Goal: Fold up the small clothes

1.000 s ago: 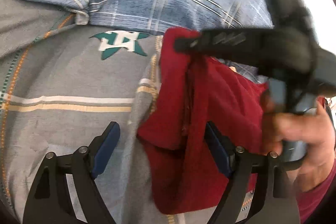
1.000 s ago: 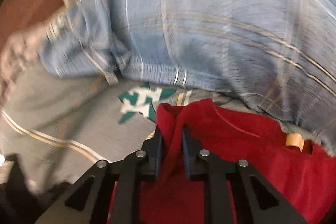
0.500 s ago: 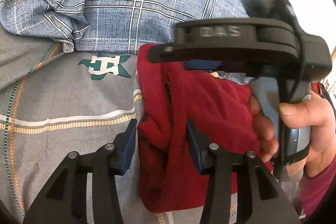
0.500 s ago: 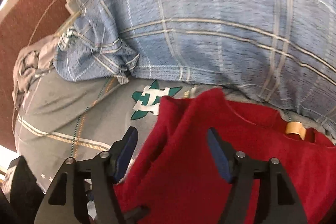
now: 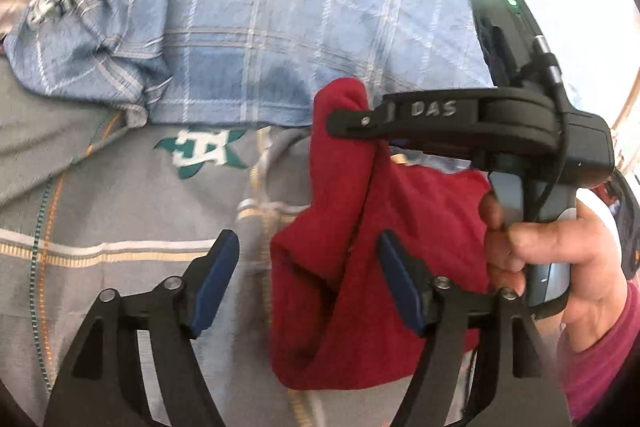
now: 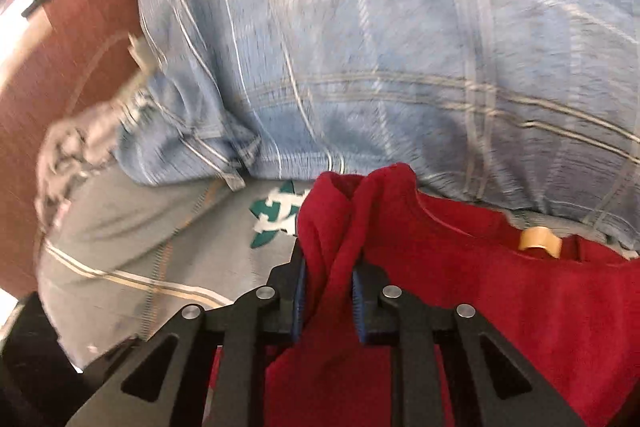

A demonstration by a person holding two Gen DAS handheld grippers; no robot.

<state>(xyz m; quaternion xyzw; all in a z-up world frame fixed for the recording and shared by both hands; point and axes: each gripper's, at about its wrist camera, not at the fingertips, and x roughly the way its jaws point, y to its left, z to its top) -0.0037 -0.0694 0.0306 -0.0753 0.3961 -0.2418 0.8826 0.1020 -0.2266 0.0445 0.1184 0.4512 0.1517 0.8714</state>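
Right wrist view, right gripper (image 6: 329, 281) pinching red cloth (image 6: 460, 291) tight; left gripper (image 5: 308, 277) sitting wide open, holding nothing, red cloth lying on grey sheet (image 5: 120, 211)

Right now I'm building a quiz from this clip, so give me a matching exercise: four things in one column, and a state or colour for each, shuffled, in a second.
Things:
1. left hand-held gripper
2. right hand-held gripper
3. red garment
4. plaid cloth

States or colours:
A. blue with pale stripes
B. pinched at a bunched edge
C. shut on fabric
D. open, one pad on each side of a fold

Pairs: 1-D, 2-C, 3-B, 4-A
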